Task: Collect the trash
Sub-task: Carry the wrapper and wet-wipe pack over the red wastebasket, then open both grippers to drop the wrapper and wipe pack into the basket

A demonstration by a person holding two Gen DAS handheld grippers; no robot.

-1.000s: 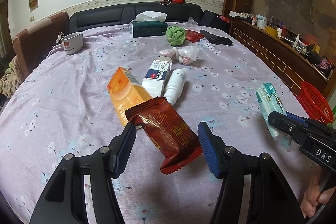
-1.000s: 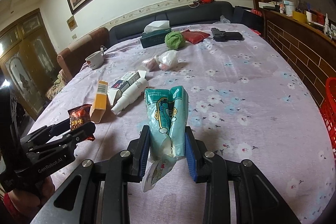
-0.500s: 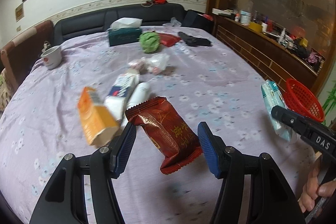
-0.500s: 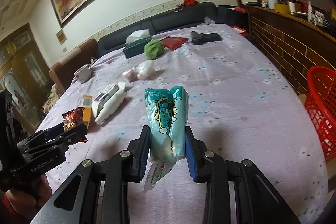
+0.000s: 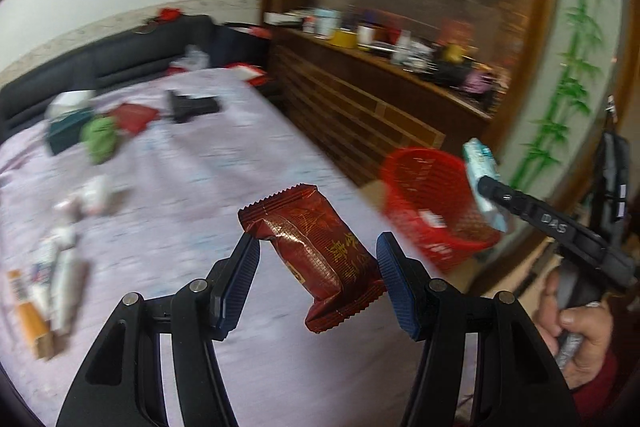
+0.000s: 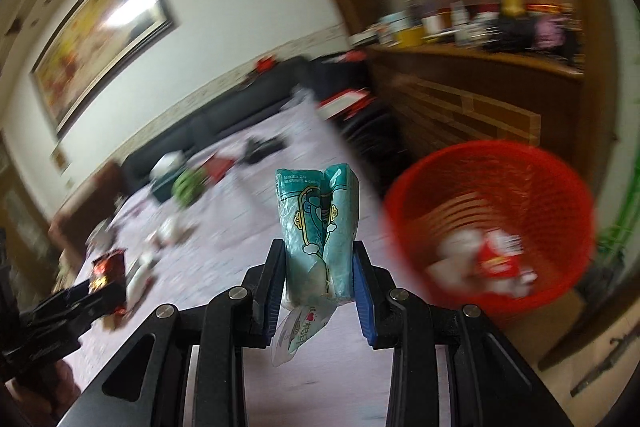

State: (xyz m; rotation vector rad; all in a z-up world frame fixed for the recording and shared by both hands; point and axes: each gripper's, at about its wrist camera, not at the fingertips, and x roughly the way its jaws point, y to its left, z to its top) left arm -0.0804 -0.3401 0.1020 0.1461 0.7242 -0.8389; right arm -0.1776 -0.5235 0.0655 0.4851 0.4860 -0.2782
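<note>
Left wrist view — your two grippers each carry trash.
Your left gripper [image 5: 318,267] pinches a red wrapper [image 5: 320,259]; your right gripper [image 6: 316,283] clamps a teal packet [image 6: 318,223] — red basket [image 6: 552,183] at two o'clock.

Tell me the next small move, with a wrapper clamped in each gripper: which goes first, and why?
Probably carry the right gripper on over the red basket and release there. Its teal packet is pinched and lies nearest the rim; the left gripper, holding the dark red wrapper, sits farther back over the table.
</note>
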